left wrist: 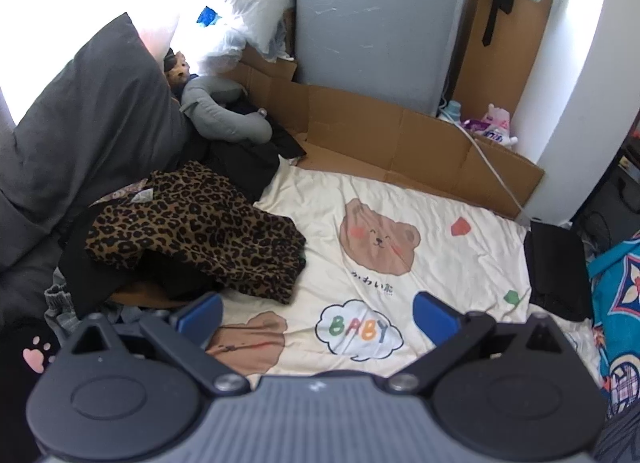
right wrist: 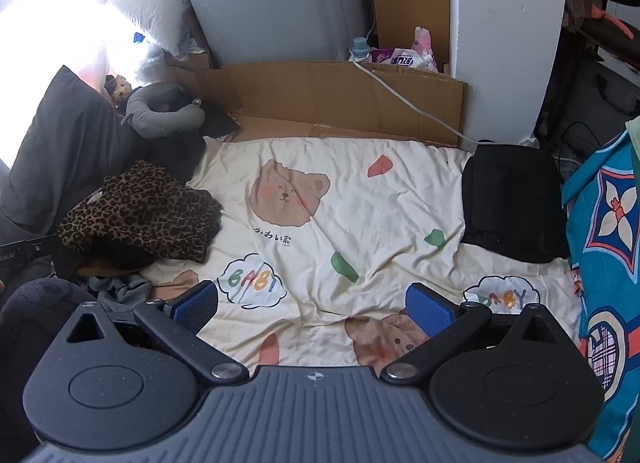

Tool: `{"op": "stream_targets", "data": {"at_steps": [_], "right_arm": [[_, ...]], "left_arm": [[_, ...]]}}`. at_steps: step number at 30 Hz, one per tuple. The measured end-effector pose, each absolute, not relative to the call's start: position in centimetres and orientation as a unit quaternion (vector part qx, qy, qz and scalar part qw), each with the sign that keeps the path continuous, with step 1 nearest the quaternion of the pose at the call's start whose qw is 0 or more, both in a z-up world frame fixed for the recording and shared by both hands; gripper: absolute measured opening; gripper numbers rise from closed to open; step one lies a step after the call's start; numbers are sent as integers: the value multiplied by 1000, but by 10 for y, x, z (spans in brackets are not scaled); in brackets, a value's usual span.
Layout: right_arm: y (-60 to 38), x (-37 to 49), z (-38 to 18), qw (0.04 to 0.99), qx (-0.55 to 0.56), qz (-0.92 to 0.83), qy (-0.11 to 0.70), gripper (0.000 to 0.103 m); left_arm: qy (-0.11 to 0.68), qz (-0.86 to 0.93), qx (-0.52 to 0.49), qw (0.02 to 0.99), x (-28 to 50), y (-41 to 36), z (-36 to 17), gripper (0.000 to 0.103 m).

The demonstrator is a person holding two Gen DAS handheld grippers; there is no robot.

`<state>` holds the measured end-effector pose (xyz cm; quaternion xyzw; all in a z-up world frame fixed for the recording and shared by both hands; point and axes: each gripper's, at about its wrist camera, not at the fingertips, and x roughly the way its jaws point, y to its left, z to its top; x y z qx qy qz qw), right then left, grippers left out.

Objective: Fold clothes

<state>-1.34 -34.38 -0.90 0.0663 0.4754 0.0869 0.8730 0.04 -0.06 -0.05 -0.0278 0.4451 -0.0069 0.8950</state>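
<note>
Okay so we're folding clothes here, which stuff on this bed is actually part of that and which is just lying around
Part of the job:
- leopard-print garment on the heap at the left
- black clothes under it
- folded black garment at the right
- left gripper and right gripper, both open and empty

Just lying about:
- grey neck pillow
- cardboard
- white cable
- dark pillow

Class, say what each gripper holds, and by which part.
Nothing is held. The left gripper and right gripper are both open, empty, above the sheet.
</note>
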Motion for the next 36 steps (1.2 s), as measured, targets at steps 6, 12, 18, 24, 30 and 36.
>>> {"op": "stream_targets", "data": {"at_steps": [6, 12, 18, 24, 30, 36], "right_arm": [[-349, -17, -8, 879, 75, 79, 465, 103], [-358, -17, -9, 879, 80, 73, 465, 103], [-356, -21, -8, 881, 78, 69, 462, 103], [-357, -21, -7, 881, 77, 69, 461, 103], [-361, -23, -8, 882, 81, 67, 460, 103], [-359, -25, -5, 883, 82, 65, 458, 103]], "left_arm": [[443, -9, -24, 896, 4, -6, -5, 102], [440, -11, -21, 898, 7, -11, -9, 102], [440, -15, -21, 898, 8, -13, -12, 102], [439, -14, -21, 898, 8, -15, -13, 102], [440, -15, -22, 898, 9, -21, -12, 102], [441, -14, -21, 897, 10, -25, -12, 102]]}}
